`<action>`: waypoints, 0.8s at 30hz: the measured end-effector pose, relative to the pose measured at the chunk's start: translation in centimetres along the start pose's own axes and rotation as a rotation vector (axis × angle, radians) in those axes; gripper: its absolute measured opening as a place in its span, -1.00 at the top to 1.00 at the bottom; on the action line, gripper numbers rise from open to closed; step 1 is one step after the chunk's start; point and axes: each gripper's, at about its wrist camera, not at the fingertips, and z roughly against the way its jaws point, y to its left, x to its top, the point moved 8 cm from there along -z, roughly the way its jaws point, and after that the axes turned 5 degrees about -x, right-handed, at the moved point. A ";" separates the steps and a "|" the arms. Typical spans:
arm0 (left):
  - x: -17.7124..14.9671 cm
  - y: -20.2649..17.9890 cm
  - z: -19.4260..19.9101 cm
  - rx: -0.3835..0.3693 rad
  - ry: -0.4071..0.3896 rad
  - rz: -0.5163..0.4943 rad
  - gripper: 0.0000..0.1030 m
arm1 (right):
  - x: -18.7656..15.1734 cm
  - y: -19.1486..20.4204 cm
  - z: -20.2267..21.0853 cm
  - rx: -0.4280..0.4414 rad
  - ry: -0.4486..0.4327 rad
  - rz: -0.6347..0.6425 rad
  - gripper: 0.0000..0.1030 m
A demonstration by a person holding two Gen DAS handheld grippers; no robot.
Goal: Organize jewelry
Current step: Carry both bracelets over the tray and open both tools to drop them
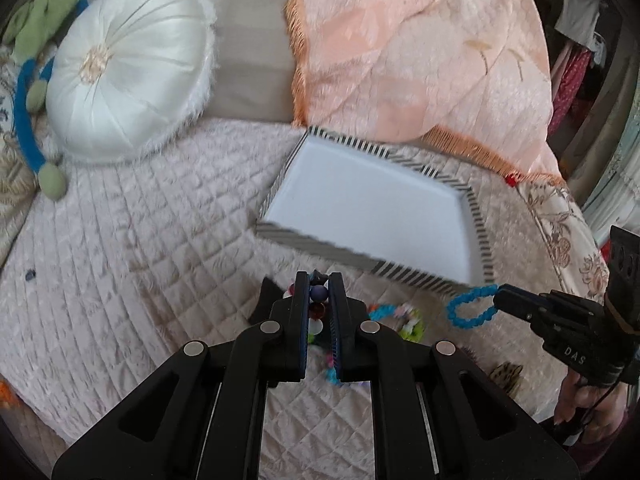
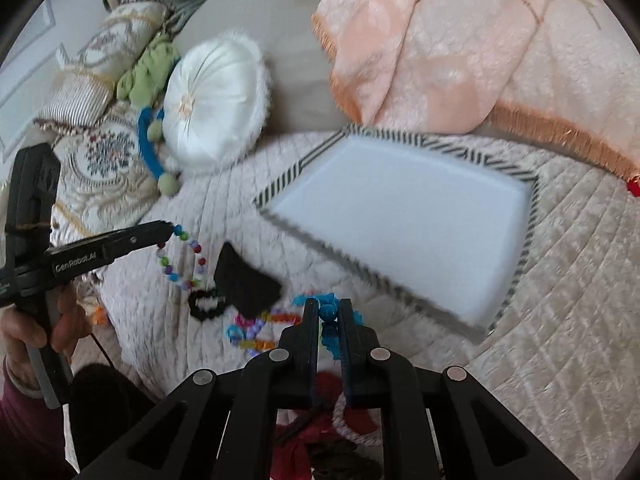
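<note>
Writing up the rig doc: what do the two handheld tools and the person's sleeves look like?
Both are matte black plastic: the left tool and the right tool have flat parallel fingers with blue pads, scissor linkages and silver rivets. White lettering runs along the side, "GenRobot.AI" on the left one. A thin black cable trails from the grip. The sleeve is maroon.

A bed fills both views, covered by a pale pink quilt (image 1: 140, 240) stitched in squares. Ahead and to the left leans a round white cushion (image 1: 132, 76) with a fringed edge, against a beige headboard (image 1: 248, 40). Ahead and to the right lies a rumpled peach blanket (image 1: 432, 52) with orange fringe. Far right, clothes (image 1: 576, 40) hang in shadow. Soft daylight.
</note>
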 end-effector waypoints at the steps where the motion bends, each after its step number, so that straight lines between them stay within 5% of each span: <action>1: 0.6 -0.3 -0.1 -0.004 -0.004 -0.002 0.85 | 0.5 -0.3 0.3 -0.005 -0.009 -0.004 0.83; 8: 4.0 -2.3 -3.0 -0.014 -0.007 -0.010 0.84 | 3.6 -2.9 -0.1 -0.053 -0.055 -0.056 0.83; 16: 7.7 -2.4 -11.0 0.004 0.038 0.021 0.85 | 4.1 -5.9 -4.0 -0.053 -0.023 -0.128 0.83; 24: 5.4 1.8 -17.1 0.122 0.154 0.076 0.82 | 2.5 -10.4 -6.8 -0.125 0.089 -0.193 0.83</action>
